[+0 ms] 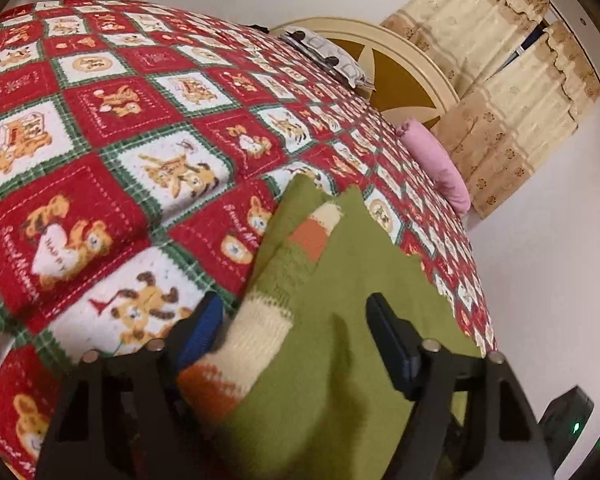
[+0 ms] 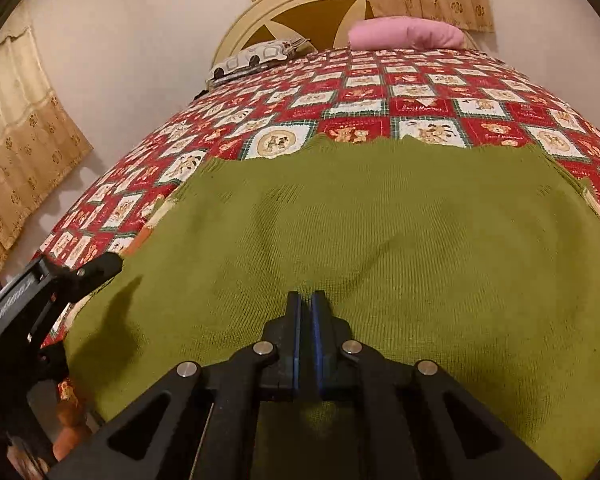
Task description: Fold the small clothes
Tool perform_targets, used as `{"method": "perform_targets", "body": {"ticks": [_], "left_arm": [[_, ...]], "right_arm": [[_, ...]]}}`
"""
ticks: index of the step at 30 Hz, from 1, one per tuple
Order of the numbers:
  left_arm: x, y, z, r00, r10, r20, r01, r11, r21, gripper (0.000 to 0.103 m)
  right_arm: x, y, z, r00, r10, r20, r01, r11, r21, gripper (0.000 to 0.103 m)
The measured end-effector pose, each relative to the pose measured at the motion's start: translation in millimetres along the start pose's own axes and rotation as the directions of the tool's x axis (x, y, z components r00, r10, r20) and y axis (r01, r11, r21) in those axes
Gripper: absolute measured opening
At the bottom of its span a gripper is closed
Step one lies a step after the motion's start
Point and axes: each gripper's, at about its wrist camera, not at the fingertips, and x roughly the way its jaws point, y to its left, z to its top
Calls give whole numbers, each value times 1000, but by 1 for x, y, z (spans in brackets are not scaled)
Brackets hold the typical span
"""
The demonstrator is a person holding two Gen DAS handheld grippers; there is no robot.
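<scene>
A small olive-green knitted sweater (image 2: 380, 232) lies spread flat on the bed. Its cream-and-orange striped sleeve (image 1: 260, 328) lies folded along the left side. My left gripper (image 1: 296, 320) is open, its jaws wide apart over the sweater's left edge and sleeve; its fingers (image 2: 96, 270) also show at the left of the right wrist view. My right gripper (image 2: 306, 312) is shut with its blue pads together, low over the sweater's near middle; whether it pinches the knit cannot be told.
The bed carries a red, white and green teddy-bear quilt (image 1: 112, 152). A pink pillow (image 2: 408, 32) and a patterned pillow (image 2: 256, 56) lie by the cream headboard (image 2: 300, 4). Beige curtains (image 1: 500, 92) hang on the wall.
</scene>
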Motion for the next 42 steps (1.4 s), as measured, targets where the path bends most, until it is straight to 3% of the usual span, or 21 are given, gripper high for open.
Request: {"method": "perform_targets", "body": {"ticks": [3, 4, 7, 10, 13, 19, 20, 21, 23, 25, 26, 31, 36, 38, 40, 42], "left_arm": [[1, -8, 2, 1000, 11, -8, -10, 999, 48, 33], [0, -13, 3, 1000, 13, -7, -12, 997, 77, 28], [-4, -31, 3, 1000, 15, 11, -16, 986, 167, 26], [-14, -61, -1, 998, 11, 67, -31, 953, 300, 25], [-24, -94, -11, 995, -15, 102, -32, 896, 444, 25], [-19, -146, -60, 994, -93, 60, 29, 746, 666, 25], [-15, -151, -69, 995, -96, 40, 43, 725, 688, 23], [-8, -156, -80, 995, -98, 3, 67, 702, 709, 10], [11, -162, -101, 995, -54, -78, 94, 664, 741, 10], [30, -164, -113, 993, 23, -120, 78, 637, 767, 10], [32, -163, -111, 991, 31, -128, 78, 644, 761, 10], [12, -143, -86, 990, -55, -133, 130, 743, 657, 11], [-26, -124, -78, 989, -118, -84, 144, 752, 643, 17], [-45, -113, -71, 985, -154, -72, 164, 753, 637, 29], [-58, -102, -58, 983, -177, -55, 172, 764, 622, 59], [-73, -83, -42, 985, -174, 1, 142, 806, 575, 74]], "right_arm": [[-1, 0, -2, 1000, 0, 3, 0, 1000, 1, 5], [-1, 1, -2, 1000, 4, 2, -4, 1000, 6, 5], [-2, -4, -1, 1000, 30, 2, -30, 999, 35, 5], [-9, -10, 0, 997, 75, 4, -75, 994, 82, 5], [-33, -25, 2, 994, 95, 55, -101, 987, 122, 5], [-59, -71, -10, 997, 5, 73, -17, 988, 155, 5], [-55, -78, -15, 998, 6, 59, -17, 985, 173, 5], [-51, -88, -20, 997, 51, 54, -62, 974, 220, 5], [-51, -99, -20, 992, 102, 68, -117, 956, 269, 6], [-47, -100, -21, 991, 112, 67, -126, 954, 271, 6], [-47, -99, -21, 991, 113, 70, -128, 955, 269, 6], [-45, -109, -24, 981, 174, 83, -191, 926, 326, 5], [-45, -110, -24, 980, 178, 84, -196, 922, 334, 5], [-45, -109, -23, 982, 169, 79, -186, 927, 326, 5], [-45, -109, -22, 983, 169, 75, -184, 926, 328, 5], [-44, -110, -22, 983, 169, 69, -182, 926, 331, 5]]}}
